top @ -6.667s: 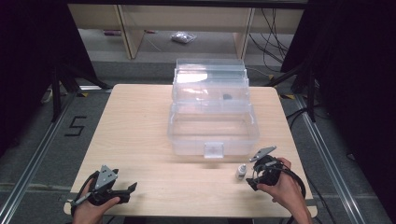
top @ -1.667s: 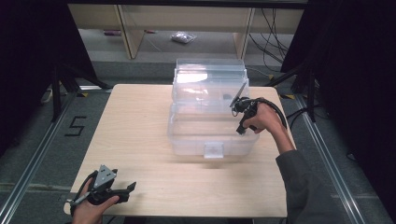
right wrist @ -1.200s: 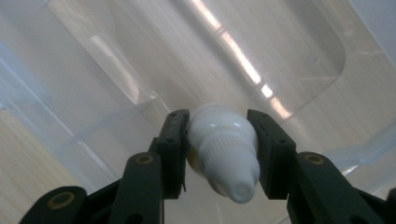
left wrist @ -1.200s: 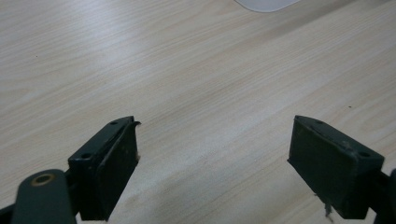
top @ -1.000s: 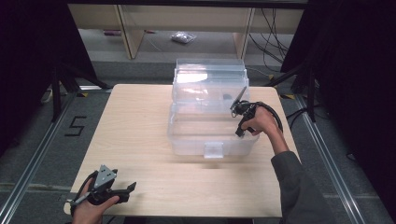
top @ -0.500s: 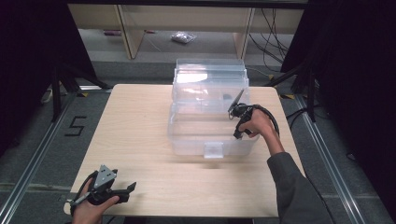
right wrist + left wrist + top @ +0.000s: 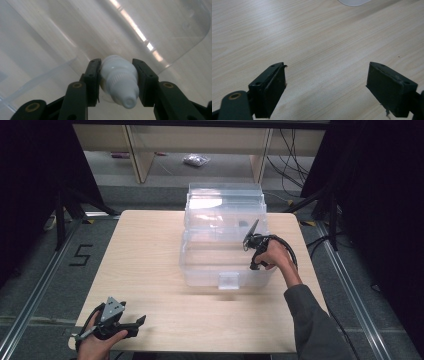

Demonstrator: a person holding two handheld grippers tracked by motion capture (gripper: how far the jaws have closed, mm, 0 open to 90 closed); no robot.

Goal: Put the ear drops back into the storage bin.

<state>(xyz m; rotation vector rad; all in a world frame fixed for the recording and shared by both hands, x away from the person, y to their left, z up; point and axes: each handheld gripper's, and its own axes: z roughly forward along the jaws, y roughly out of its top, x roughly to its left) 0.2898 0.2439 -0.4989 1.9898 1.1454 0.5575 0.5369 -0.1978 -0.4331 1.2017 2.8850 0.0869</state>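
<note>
The left gripper rests idle at the table's near edge, jaws wide and empty. The right gripper clamps a small white bottle over the open clear box, apparently poised to drop it in.

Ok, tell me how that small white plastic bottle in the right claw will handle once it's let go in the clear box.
The small white plastic bottle looks round-bodied, so it may roll on the smooth floor of the clear plastic box. It seems small and probably light. The right claw pinches its ribbed part, which likely helps against slipping.
</note>
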